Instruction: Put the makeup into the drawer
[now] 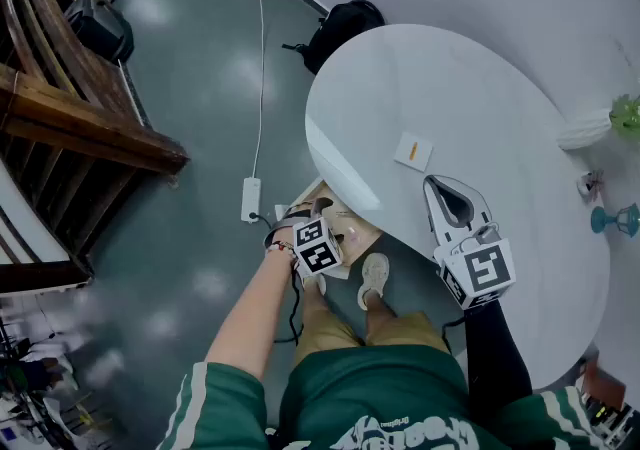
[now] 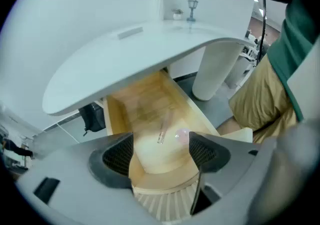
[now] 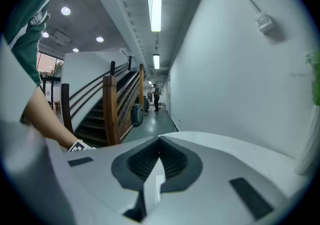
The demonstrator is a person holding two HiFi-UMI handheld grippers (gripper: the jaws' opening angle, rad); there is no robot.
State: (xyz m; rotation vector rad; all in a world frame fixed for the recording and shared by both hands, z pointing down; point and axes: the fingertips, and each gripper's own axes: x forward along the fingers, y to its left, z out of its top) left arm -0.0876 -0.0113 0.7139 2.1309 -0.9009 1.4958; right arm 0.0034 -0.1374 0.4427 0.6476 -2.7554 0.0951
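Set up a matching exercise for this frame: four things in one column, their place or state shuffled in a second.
1. left tool
2. right tool
3. backpack
4. wooden drawer

A. on the floor beside the table
B. pulled out under the table
C. jaws together
D. jaws apart, nothing between them

Pairs: 1-D, 2-C, 3-A, 4-B
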